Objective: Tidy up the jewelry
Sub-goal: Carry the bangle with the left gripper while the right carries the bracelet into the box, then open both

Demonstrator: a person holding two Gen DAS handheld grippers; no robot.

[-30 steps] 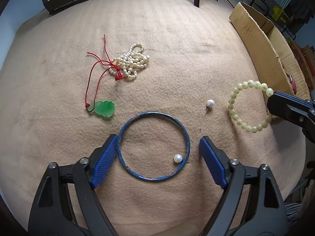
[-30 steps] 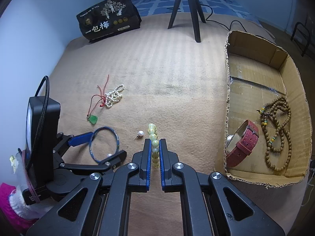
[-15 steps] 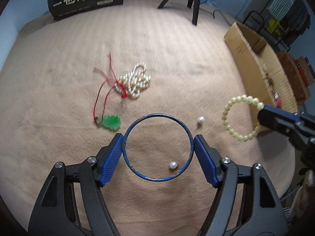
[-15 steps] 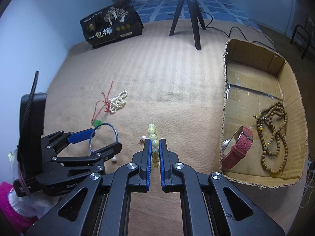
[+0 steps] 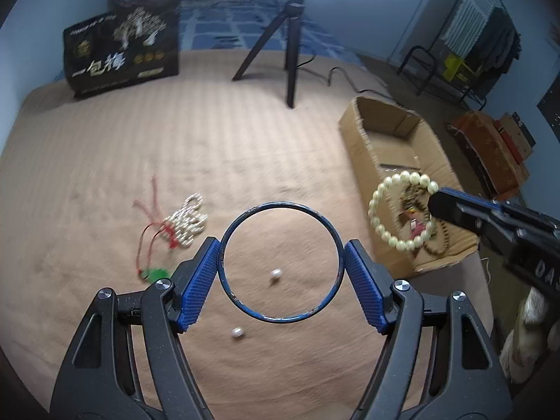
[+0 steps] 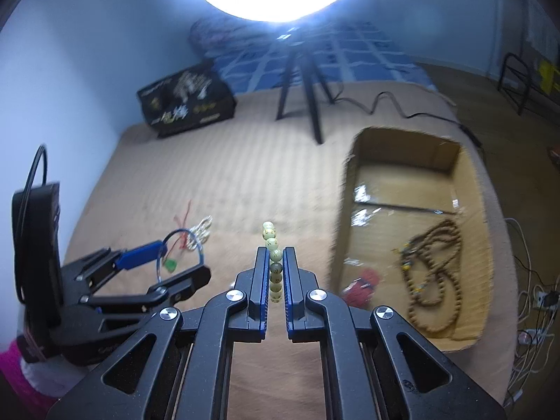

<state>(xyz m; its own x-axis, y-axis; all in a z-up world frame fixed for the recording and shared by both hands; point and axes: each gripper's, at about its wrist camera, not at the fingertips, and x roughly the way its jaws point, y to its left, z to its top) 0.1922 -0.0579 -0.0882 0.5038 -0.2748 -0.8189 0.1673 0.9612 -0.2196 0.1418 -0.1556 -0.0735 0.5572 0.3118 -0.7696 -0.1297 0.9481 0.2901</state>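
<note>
The left gripper [image 5: 281, 262] is clamped across a blue bangle [image 5: 280, 319], its blue pads [image 5: 197, 281] pressing the ring's two sides, and holds it in the air above the tan blanket [image 5: 210, 140]. The right gripper [image 6: 274, 266] is closed on a pale green bead bracelet [image 6: 271, 241] — in the left wrist view the loop [image 5: 385, 234] hangs from its tip in front of the cardboard box [image 5: 360, 140].

The box sits open at the blanket's right side. Inside lie a long string of brown wooden beads [image 6: 434, 269], coiled on the floor of the box, and something red [image 6: 364, 281] near its nearer left corner, too blurred to make out. The far half of the box floor is bare cardboard.

On the blanket lie two loose pearls [image 5: 275, 273] — one seen through the bangle, the other [image 5: 237, 331] just below it. To the left are a heap of small pearls [image 5: 187, 222] tangled with a red cord [image 5: 154, 217], and a green pendant [image 5: 155, 273] on that cord, just beside the left pad.

At the far edge stand a black printed bag [image 5: 120, 56] and a tripod [image 5: 287, 45].
</note>
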